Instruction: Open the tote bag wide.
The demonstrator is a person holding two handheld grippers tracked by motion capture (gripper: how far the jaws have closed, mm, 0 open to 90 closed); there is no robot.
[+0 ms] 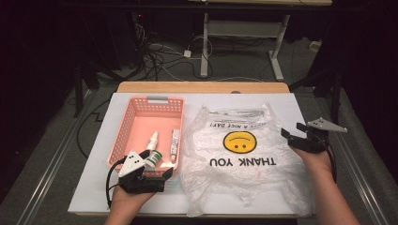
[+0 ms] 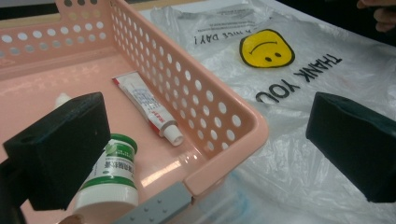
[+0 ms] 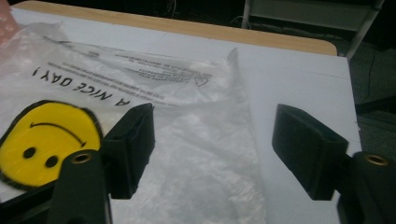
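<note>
A pink perforated basket point(image 1: 141, 117) stands at the left on the table. It holds a white bottle with a green label point(image 1: 152, 157), a small dropper bottle point(image 1: 153, 139) and a tube point(image 1: 174, 143). Beside it on the right lies a clear plastic bag point(image 1: 244, 159) printed with a yellow smiley and "THANK YOU". My left gripper point(image 1: 162, 174) is open at the basket's near right corner. In the left gripper view its jaws straddle the basket wall point(image 2: 224, 116), one over the bottle point(image 2: 109, 182), one over the bag point(image 2: 289, 154). My right gripper point(image 1: 293, 130) is open over the bag's right edge point(image 3: 196, 158), holding nothing.
A white sheet point(image 1: 94, 187) covers the wooden table point(image 1: 202, 87). Bare sheet lies right of the bag point(image 3: 299, 79). Beyond the far edge are a dark floor with cables point(image 1: 159, 56) and white desk legs point(image 1: 204, 51).
</note>
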